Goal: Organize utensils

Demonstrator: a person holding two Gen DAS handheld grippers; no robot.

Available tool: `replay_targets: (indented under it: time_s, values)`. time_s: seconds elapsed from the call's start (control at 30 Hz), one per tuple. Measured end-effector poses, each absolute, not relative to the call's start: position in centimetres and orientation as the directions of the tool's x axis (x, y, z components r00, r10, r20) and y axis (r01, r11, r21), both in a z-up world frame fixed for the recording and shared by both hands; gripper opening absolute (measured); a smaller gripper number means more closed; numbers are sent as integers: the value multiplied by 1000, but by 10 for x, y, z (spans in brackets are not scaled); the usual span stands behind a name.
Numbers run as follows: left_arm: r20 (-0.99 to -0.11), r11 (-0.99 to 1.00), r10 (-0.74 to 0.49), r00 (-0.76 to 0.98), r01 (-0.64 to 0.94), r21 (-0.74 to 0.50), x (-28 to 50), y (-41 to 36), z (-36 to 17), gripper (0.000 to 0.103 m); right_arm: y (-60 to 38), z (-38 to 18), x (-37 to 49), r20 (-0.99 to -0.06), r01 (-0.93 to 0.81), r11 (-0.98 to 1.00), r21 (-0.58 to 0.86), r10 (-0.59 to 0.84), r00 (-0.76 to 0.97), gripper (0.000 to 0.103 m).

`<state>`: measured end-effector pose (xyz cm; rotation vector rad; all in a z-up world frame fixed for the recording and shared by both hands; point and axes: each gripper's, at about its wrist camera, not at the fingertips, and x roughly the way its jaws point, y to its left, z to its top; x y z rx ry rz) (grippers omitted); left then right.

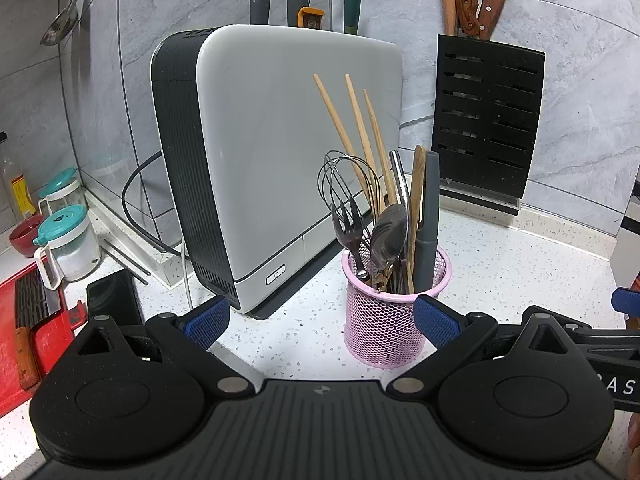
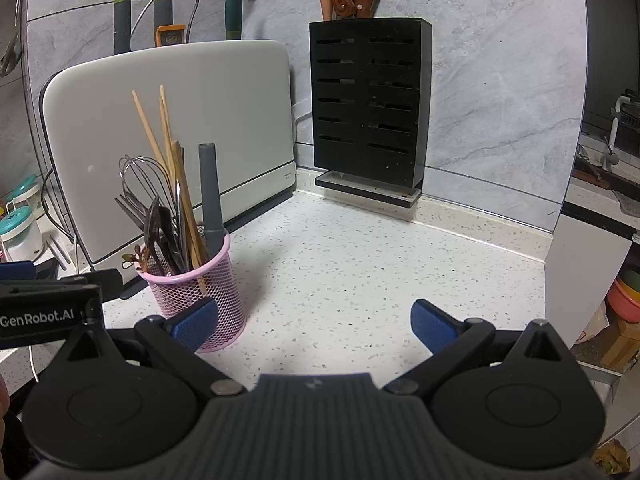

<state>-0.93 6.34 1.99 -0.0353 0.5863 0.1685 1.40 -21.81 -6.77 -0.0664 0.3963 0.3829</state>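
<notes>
Both grippers [image 1: 322, 322] [image 2: 314, 320] near pink holder [image 1: 384, 324].

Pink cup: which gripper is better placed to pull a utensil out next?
Left, probably. The pink cup stands almost between the open left gripper's fingers, just ahead. For the right gripper, also open, the cup sits off beside its left finger, with bare counter ahead.

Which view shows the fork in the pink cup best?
The left wrist view: the fork stands tines up at the near left of the pink mesh cup, clear of the whisk. In the right wrist view it is dark and crowded behind other utensils, so I cannot pick it out.
</notes>
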Motion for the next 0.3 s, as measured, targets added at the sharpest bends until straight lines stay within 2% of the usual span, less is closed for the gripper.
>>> replay_targets:
  time_s: [0.3]
  values:
    - [-551, 987, 143, 822, -161, 15, -11, 66, 19, 103, -219, -68, 15, -389, -376, 926, 11, 351, 852, 100]
